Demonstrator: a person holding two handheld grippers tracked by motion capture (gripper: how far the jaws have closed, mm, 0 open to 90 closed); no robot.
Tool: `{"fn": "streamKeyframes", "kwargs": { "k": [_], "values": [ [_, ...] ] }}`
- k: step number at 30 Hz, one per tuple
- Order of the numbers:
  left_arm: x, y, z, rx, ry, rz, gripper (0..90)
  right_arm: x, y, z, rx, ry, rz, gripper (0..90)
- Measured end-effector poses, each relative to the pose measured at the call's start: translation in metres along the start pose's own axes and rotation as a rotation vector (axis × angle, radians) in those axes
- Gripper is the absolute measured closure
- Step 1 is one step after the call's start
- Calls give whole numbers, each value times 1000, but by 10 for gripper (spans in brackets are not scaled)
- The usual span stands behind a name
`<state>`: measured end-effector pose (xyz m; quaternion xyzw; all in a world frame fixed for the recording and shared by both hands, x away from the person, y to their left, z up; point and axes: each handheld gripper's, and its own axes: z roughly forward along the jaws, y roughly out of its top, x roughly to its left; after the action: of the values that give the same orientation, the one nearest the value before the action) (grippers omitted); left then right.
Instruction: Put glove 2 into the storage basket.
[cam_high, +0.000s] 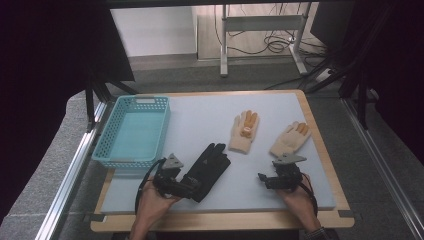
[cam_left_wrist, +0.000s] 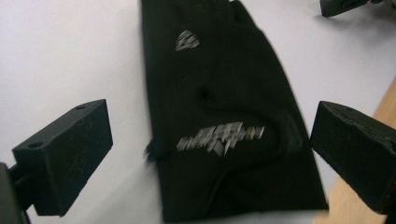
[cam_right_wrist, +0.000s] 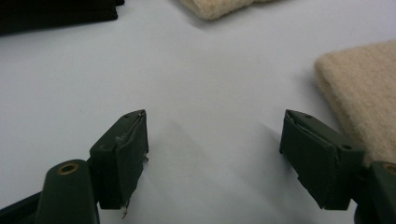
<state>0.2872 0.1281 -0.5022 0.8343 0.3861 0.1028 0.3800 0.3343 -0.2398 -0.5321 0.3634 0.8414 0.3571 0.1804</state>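
Observation:
A black glove (cam_high: 209, 169) with grey print lies flat on the pale mat, cuff toward me. My left gripper (cam_high: 192, 187) is open at that cuff. In the left gripper view the glove (cam_left_wrist: 224, 116) lies between the wide-apart jaws of the left gripper (cam_left_wrist: 210, 154), and neither jaw presses on it. Two cream gloves with orange fingertips lie farther right, one (cam_high: 244, 131) mid-table and one (cam_high: 290, 138) beside it. My right gripper (cam_high: 265, 181) is open just in front of the second cream glove. In its own view the right gripper (cam_right_wrist: 215, 149) hovers over bare mat, with that cream glove (cam_right_wrist: 364, 93) past its right jaw.
A light blue plastic basket (cam_high: 107, 150) stands empty at the left of the mat. The mat (cam_high: 200, 120) lies on a wooden board whose edge (cam_high: 225, 220) runs along the front. A metal rail (cam_high: 70, 175) borders the left side.

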Motion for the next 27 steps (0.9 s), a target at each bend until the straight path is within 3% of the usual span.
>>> {"fn": "streamKeyframes", "kwargs": {
  "k": [2, 5, 10, 12, 13, 15, 16, 18, 22, 25, 26, 27],
  "values": [
    [-7, 11, 18, 29, 6, 20, 0, 0, 0, 0, 0, 2, 2, 229],
    [-10, 15, 29, 46, 24, 31, 0, 0, 0, 0, 1, 3, 2, 227],
    [-7, 17, 54, 93, 109, 22, 0, 0, 0, 0, 1, 6, 2, 222],
    [-5, 16, 57, 107, 111, 16, 0, 0, 0, 0, 1, 7, 2, 221],
    [0, 14, 63, 133, 96, -2, 0, 0, 0, 0, 1, 7, 2, 221],
    [0, 13, 65, 134, 77, -13, 0, 0, 0, 0, 1, 7, 2, 221],
    [-4, 14, 64, 136, 64, -10, 0, 0, 0, 0, 1, 7, 2, 221],
    [-12, 15, 67, 167, 96, 34, 0, 0, 0, 0, 1, 7, 1, 221],
    [-11, 16, 67, 171, 83, 34, 9, 0, 0, 0, 1, 7, 1, 221],
    [-10, 16, 62, 163, 82, 27, 86, 0, 0, 0, 1, 7, 0, 220],
    [-9, 17, 59, 158, 80, 34, 216, 0, 0, 0, 1, 7, 0, 221],
    [-9, 17, 59, 158, 80, 34, 270, 0, 0, 0, 1, 7, 0, 221]
  ]
}}
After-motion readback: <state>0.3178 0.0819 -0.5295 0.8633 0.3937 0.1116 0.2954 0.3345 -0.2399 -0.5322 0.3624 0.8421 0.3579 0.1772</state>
